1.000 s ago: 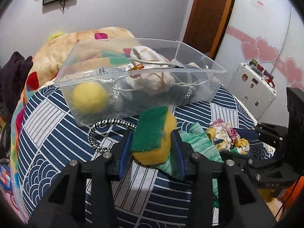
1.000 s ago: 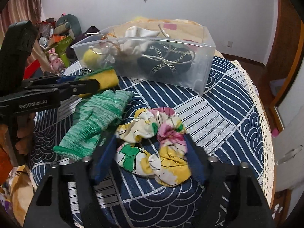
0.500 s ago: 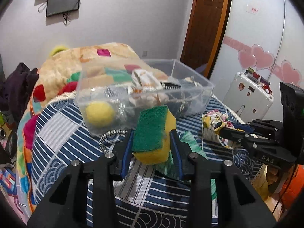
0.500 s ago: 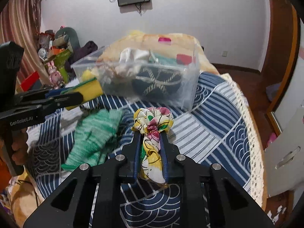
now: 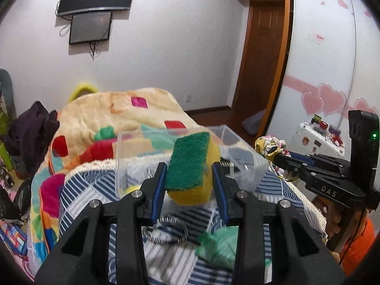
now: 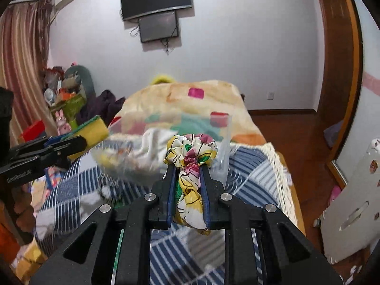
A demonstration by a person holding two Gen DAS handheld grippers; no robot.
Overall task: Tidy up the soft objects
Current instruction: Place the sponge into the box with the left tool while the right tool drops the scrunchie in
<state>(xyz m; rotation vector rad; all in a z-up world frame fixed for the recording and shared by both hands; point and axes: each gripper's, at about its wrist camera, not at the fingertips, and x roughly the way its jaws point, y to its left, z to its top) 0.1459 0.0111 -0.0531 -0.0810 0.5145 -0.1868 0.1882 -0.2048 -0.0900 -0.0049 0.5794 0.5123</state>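
Note:
My left gripper (image 5: 188,168) is shut on a yellow sponge with a green scouring face (image 5: 190,163) and holds it up in front of the clear plastic bin (image 5: 247,163). My right gripper (image 6: 188,166) is shut on a floral scrunchie (image 6: 191,156) and holds it raised before the same bin (image 6: 223,147). The bin holds a white cloth (image 6: 152,142) and a yellow ball (image 5: 131,188). A green knit glove (image 5: 220,244) lies on the blue striped bedspread (image 5: 78,194) below the left gripper. The right gripper with the scrunchie also shows in the left wrist view (image 5: 273,152).
A black-and-white cord (image 5: 166,230) lies on the bedspread by the glove. A patchwork blanket (image 5: 118,114) is piled behind the bin. Clutter (image 6: 64,99) stands at the left of the bed, a white suitcase (image 5: 318,140) at the right. The bed edge has a lace fringe (image 6: 280,171).
Both grippers have lifted their loads higher and tilted up, so the bin sits lower in both views. The right gripper closed on the scrunchie one second ago and raised it off the bedspread.

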